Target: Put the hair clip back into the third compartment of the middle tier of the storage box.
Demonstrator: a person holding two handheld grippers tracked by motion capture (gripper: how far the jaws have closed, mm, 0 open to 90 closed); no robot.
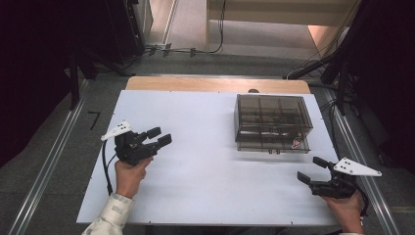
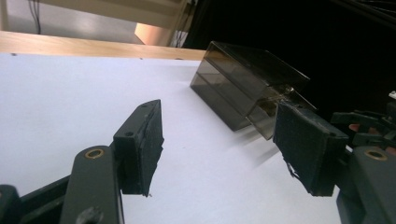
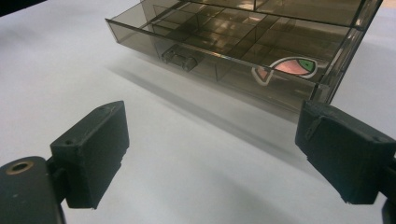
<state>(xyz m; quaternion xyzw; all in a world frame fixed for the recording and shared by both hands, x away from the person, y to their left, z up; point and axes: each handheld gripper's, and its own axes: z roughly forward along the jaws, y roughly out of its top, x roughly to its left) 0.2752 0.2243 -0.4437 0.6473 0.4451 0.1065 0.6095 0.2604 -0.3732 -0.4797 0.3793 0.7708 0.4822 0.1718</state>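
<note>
Smoke-tinted clear plastic compartment box sits on the white rectangular surface toward its far right, a small red-and-green sticker on its front. Left gripper hovers well left of it, right gripper near its front; both have fingers spread apart, empty.

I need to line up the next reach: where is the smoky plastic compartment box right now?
In the high view the compartment box sits on the white table at its far right, closed, ahead of the right gripper and across from the left gripper.
</note>
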